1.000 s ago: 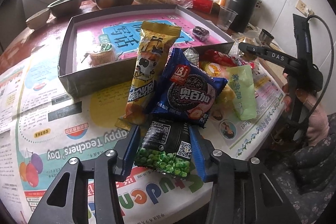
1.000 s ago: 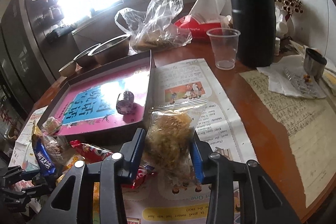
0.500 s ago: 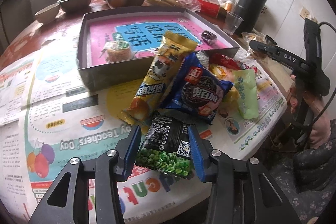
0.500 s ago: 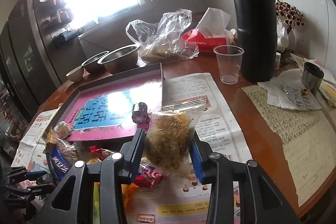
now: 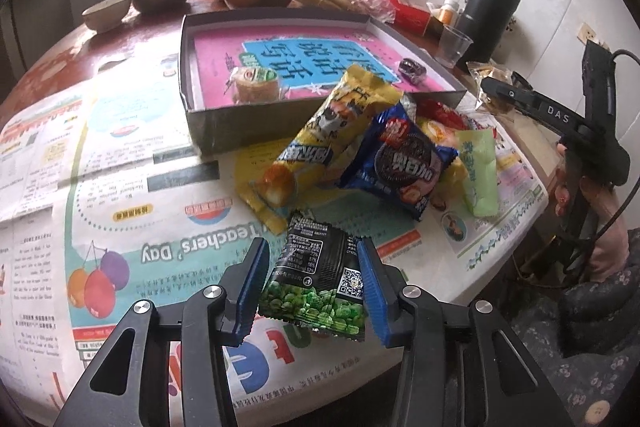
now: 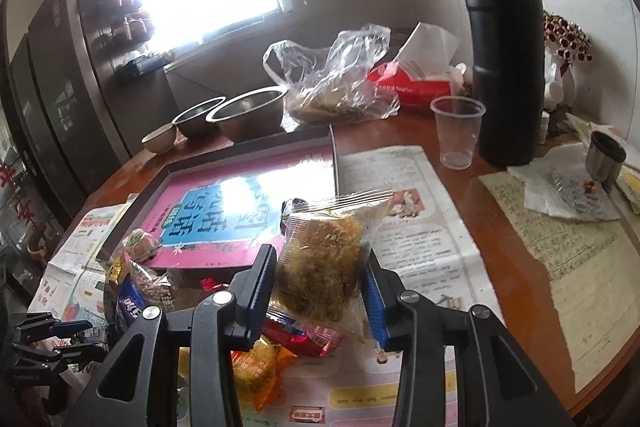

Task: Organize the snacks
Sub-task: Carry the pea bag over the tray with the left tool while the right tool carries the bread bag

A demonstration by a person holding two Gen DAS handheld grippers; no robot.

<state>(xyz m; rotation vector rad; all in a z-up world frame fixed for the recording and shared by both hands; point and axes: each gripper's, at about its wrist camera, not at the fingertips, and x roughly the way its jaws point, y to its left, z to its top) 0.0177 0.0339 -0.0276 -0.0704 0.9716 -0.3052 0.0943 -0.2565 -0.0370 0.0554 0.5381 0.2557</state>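
My left gripper (image 5: 314,277) is shut on a black pea snack packet (image 5: 316,275), held above the newspaper. Beyond it lies a pile with a yellow packet (image 5: 328,131), a blue cookie packet (image 5: 400,163) and a green packet (image 5: 478,171). The shallow box (image 5: 248,123) with a pink bottom holds a round cake (image 5: 256,85) and a dark candy (image 5: 412,69). My right gripper (image 6: 320,275) is shut on a clear packet of brown floss cake (image 6: 324,263), lifted near the box's corner (image 6: 332,147). The right gripper also shows in the left wrist view (image 5: 492,87).
Metal bowls (image 6: 248,115), a plastic bag (image 6: 336,83), a red tissue pack (image 6: 416,83), a clear cup (image 6: 456,131), a black flask (image 6: 504,67) and a small metal cup (image 6: 606,157) stand at the back and right. Newspaper (image 5: 120,187) covers the table.
Both grippers have lifted and drawn back with their packets. The pea packet now hangs clear of the pile. The floss cake sits higher over the table.
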